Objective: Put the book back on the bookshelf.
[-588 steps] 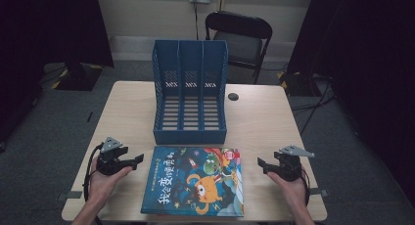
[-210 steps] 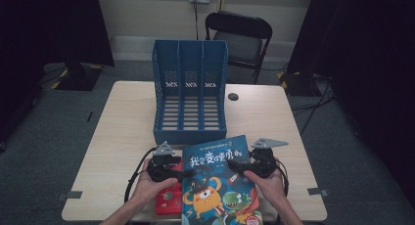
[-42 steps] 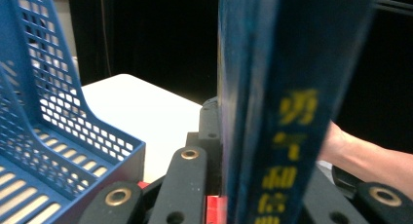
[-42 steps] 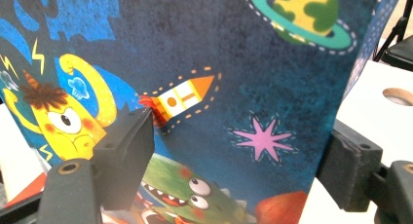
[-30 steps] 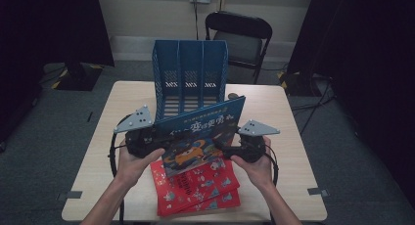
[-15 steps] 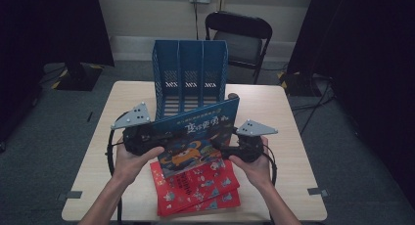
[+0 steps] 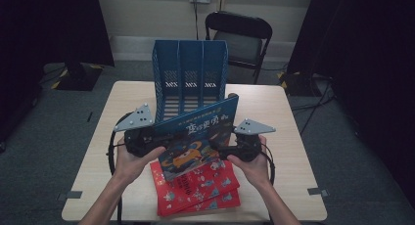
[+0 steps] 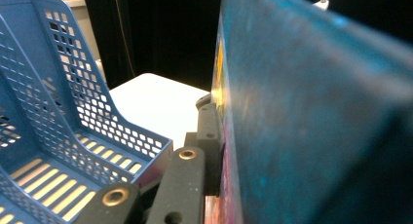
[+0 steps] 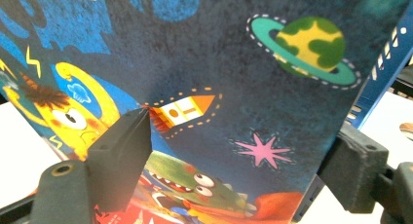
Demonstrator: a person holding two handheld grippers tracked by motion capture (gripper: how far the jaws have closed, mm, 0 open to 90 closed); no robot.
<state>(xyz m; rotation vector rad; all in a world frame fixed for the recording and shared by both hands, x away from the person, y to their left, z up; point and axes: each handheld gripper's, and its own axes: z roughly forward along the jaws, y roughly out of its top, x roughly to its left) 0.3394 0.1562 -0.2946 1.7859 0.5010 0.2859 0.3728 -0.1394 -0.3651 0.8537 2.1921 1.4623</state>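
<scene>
The picture book (image 7: pixel 198 137) had a dark blue cover with pale lettering; in the right gripper view it (image 9: pixel 234 87) showed a green-and-yellow ringed planet, a pink star, an orange-and-white rocket, a yellow one-eyed creature and a green creature with several eyes. The book beneath (image 7: pixel 200 188), near the table's front edge, was red with small white and multicoloured figures. The file rack (image 7: pixel 191 73) was blue, its walls perforated and its floor slotted, with white marks on its front. The table (image 7: pixel 288 137) was pale beige, the folding chair (image 7: pixel 240 34) black, the grippers' jaws black, their top plates grey.
</scene>
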